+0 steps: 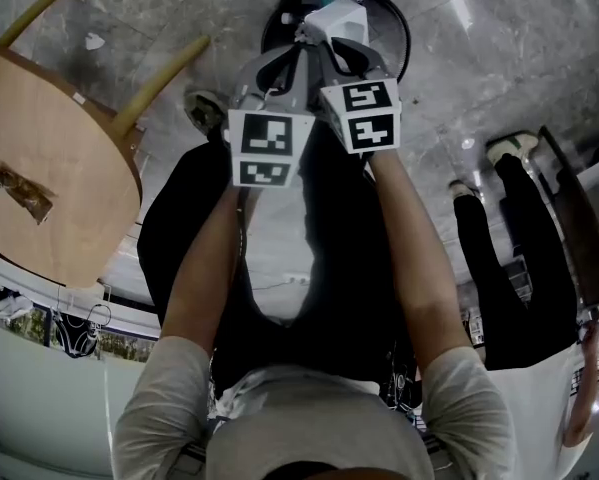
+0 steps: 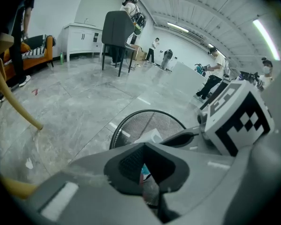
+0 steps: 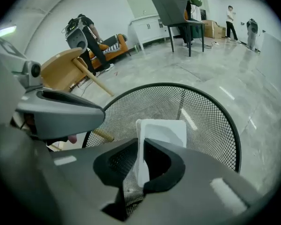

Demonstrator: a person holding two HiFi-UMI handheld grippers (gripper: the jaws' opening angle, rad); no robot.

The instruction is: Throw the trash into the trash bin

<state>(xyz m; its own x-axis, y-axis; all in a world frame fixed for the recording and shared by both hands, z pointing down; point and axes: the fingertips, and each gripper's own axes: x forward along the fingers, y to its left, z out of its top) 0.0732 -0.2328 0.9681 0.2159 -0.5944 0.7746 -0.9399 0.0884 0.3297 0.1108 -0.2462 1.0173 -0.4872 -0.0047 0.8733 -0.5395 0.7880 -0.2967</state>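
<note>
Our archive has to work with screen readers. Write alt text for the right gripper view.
The right tool grips a white piece of trash by its edge, above the open mouth of a black wire-mesh trash bin on a polished grey floor. A round wooden table shows behind at the left.

Over the bin, your left gripper with a wrapper sits just left of your right gripper with a packet; the table stands left.
</note>
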